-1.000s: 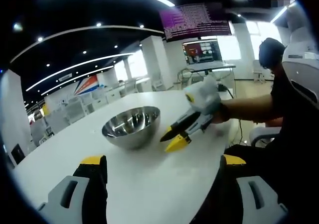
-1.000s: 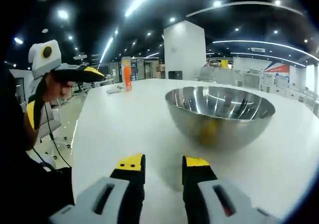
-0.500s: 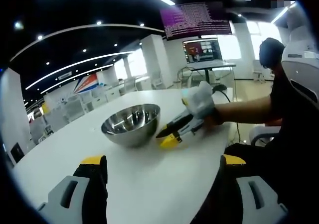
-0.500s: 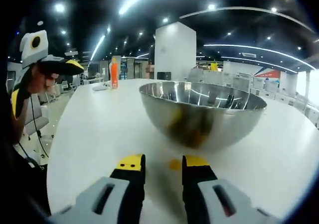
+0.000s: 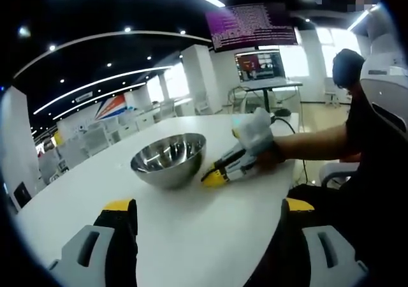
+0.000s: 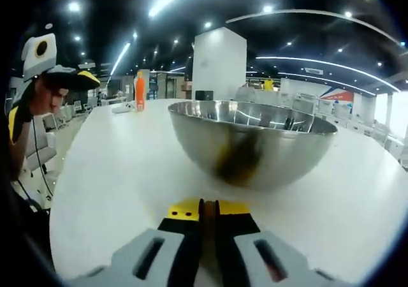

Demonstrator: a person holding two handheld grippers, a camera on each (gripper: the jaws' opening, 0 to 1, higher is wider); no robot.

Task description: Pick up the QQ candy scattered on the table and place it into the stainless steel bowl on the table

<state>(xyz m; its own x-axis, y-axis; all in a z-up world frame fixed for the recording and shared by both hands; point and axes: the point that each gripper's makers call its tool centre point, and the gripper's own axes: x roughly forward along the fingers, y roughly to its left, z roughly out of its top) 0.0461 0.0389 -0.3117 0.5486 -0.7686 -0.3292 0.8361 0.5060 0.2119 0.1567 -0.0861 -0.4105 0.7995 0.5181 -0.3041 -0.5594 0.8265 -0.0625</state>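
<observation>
A wide white counter (image 5: 191, 236) is stretching across both views, inside a large hall with bright ceiling strips. In the left gripper view, a person's arm (image 5: 312, 140) in a dark sleeve is reaching in from the right over the counter's edge.

The stainless steel bowl (image 5: 169, 159) is standing upright on the counter. In the right gripper view, the bowl (image 6: 252, 140) is looming just ahead of the tips, and its shiny wall is throwing back a dark yellowish smudge.

The left tongs (image 5: 207, 205) are hanging spread wide above the counter, with nothing between them. In the right gripper view, they (image 6: 86, 78) are hovering at the far left, lifted off the counter beside its edge.

The right tongs (image 6: 208, 207) are pressed together, leaving only a thin dark slit between the yellow tips. In the left gripper view, these tongs (image 5: 213, 178) are lying low, with the tips down at the counter just beside the bowl's foot.

An orange bottle (image 6: 139, 90) is standing upright far back on the counter.

Any QQ candy is too small to make out, so I cannot tell whether one is sitting in that slit.
</observation>
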